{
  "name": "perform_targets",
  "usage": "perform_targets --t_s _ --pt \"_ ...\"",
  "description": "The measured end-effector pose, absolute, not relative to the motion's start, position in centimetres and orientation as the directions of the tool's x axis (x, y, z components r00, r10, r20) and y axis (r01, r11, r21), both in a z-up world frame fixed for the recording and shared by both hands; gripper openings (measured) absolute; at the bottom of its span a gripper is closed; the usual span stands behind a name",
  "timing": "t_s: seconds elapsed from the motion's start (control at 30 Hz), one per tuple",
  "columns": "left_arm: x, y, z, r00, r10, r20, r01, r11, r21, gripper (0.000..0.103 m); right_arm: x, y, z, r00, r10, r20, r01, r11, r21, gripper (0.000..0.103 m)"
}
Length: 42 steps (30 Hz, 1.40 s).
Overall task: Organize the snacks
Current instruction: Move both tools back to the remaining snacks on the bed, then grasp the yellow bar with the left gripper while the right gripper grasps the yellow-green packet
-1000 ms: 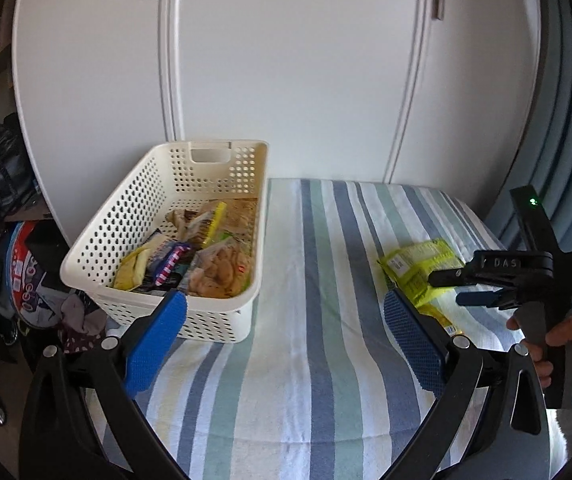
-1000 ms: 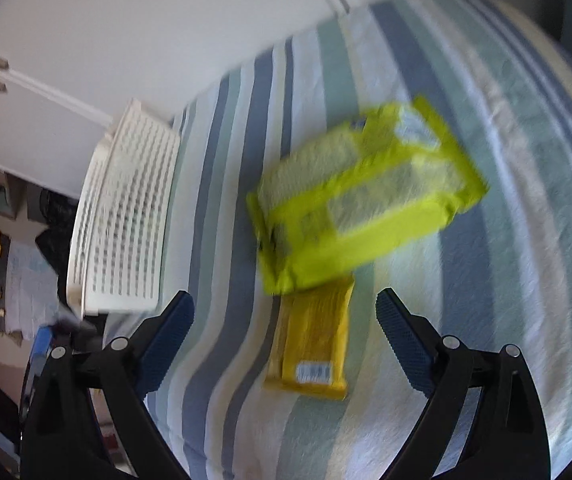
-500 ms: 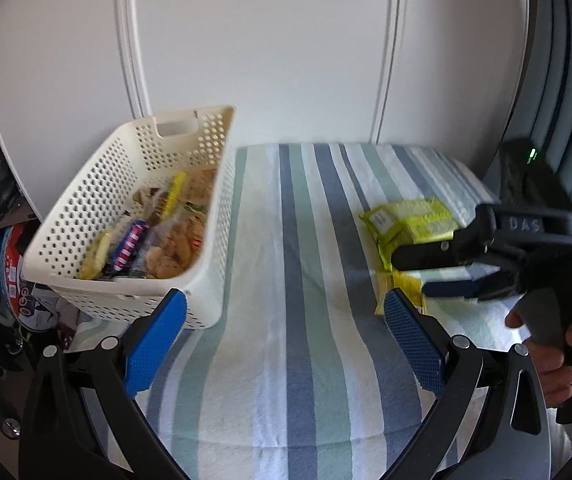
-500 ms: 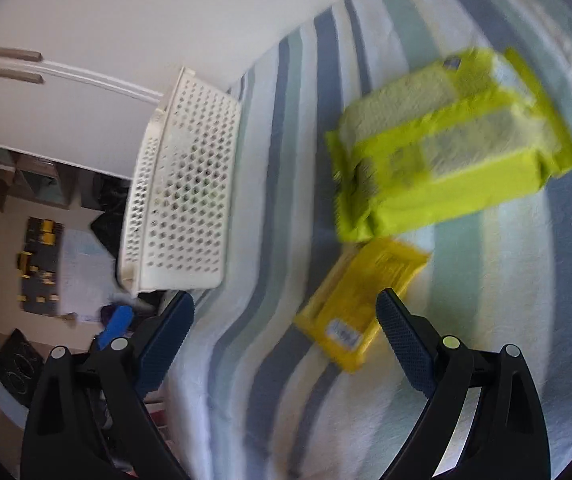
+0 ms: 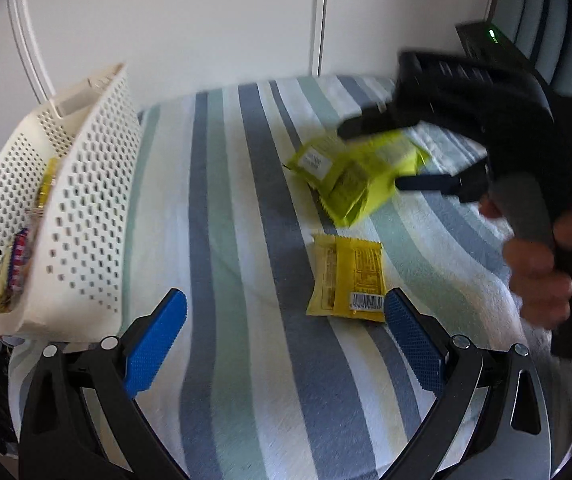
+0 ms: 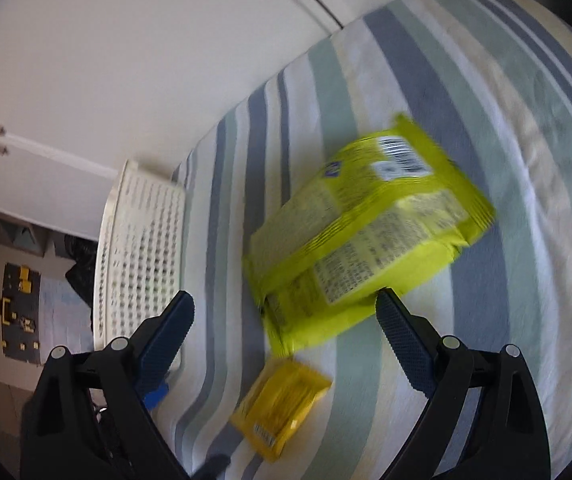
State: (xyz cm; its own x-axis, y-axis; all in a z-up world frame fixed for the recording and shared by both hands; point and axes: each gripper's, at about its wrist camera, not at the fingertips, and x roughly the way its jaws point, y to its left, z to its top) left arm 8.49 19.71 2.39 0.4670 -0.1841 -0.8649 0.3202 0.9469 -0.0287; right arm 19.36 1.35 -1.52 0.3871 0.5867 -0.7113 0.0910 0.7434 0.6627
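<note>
Your right tongs (image 6: 282,320) spread, lime snack pack (image 6: 365,248) just ahead between tips, long axis across. Left tongs (image 5: 286,332) spread, empty; yellow packet (image 5: 347,276) nearer them. Basket (image 5: 82,208) far left.

Left wrist view looks low across the striped cloth (image 5: 222,240); right wrist view tilts down close; both share the lime-green packet (image 5: 359,178) (image 6: 365,248) and yellow packet (image 5: 347,280) (image 6: 282,408).

A home bedroom is suggested: a surface covered in a striped blue, green and white cloth (image 5: 246,240) is set against white wardrobe doors (image 5: 206,32) ahead of the left gripper (image 5: 282,336), with grey-blue curtains (image 5: 557,8) to its right.
</note>
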Motion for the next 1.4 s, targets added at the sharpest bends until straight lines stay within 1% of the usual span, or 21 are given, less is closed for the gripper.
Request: perform_targets --t_s 0.1,0.2,0.27,0.33,0.43,0.53,0.6,0.63,0.67,0.7,0.73,0.77,0.93,1.07,1.4 --pt "9.5 19.0 1.8 0.437 -0.188 -0.880 0.326 0.945 -0.040 0.100 21.2 1.0 -1.4 0.396 0.576 -0.715 0.082 0.754 0.652 0.092" --pt "10.7 18.1 1.1 0.386 -0.206 -0.899 0.344 0.937 -0.067 0.100 21.8 0.5 -0.8 0.442 0.521 -0.730 0.064 0.794 0.605 0.092" --pt "11.3 17.3 0.4 0.339 -0.218 -0.915 0.363 0.928 -0.086 0.100 21.8 0.3 -0.9 0.459 0.527 -0.715 0.052 0.788 0.614 0.092" --pt "11.4 16.3 -0.2 0.295 -0.227 -0.928 0.388 0.916 -0.101 0.100 21.9 -0.2 -1.5 0.454 0.517 -0.726 0.056 0.796 0.602 0.092" --pt "11.6 14.8 -1.1 0.272 -0.188 -0.944 0.417 0.907 -0.060 0.100 22.1 -0.5 -1.6 0.453 0.507 -0.734 0.064 0.802 0.594 0.092" --pt "11.9 13.9 -1.7 0.269 -0.154 -0.951 0.435 0.900 -0.023 0.100 21.8 -1.5 -1.4 0.462 0.514 -0.722 0.070 0.791 0.608 0.092" --pt "11.8 13.7 -1.6 0.278 -0.160 -0.947 0.445 0.895 -0.020 0.084 22.0 -1.5 -1.5 0.469 0.513 -0.718 0.072 0.789 0.610 0.092" --pt "11.8 13.6 -1.7 0.263 -0.181 -0.948 0.449 0.892 -0.046 0.074 21.9 -1.5 -1.4 0.473 0.510 -0.718 0.071 0.790 0.608 0.092" --pt "11.9 13.6 -1.7 0.266 -0.182 -0.947 0.445 0.894 -0.047 0.063 21.7 -1.7 -1.5 0.475 0.508 -0.718 0.069 0.792 0.606 0.092" --pt "12.1 13.9 -1.5 0.278 -0.169 -0.946 0.439 0.898 -0.031 0.059 21.7 -1.8 -1.4 0.477 0.507 -0.718 0.066 0.794 0.605 0.092" --pt "12.3 14.2 -1.4 0.286 -0.160 -0.945 0.436 0.900 -0.020 0.052 21.6 -1.7 -1.4 0.477 0.509 -0.717 0.062 0.794 0.605 0.092" --pt "12.3 14.3 -1.3 0.292 -0.156 -0.944 0.433 0.901 -0.015 0.050 21.6 -1.6 -1.3 0.476 0.511 -0.716 0.060 0.793 0.606 0.092" --pt "11.6 15.4 -0.8 0.303 -0.196 -0.933 0.408 0.911 -0.059 0.048 21.5 -1.3 -1.5 0.473 0.508 -0.720 0.059 0.797 0.602 0.092" --pt "10.6 16.2 0.0 0.344 -0.204 -0.916 0.386 0.921 -0.060 0.048 21.6 -1.0 -1.6 0.472 0.496 -0.729 0.062 0.806 0.588 0.092" --pt "9.2 18.1 4.1 0.463 -0.233 -0.855 0.353 0.933 -0.063 0.048 21.7 -1.0 -1.8 0.482 0.454 -0.749 0.084 0.827 0.556 0.092"
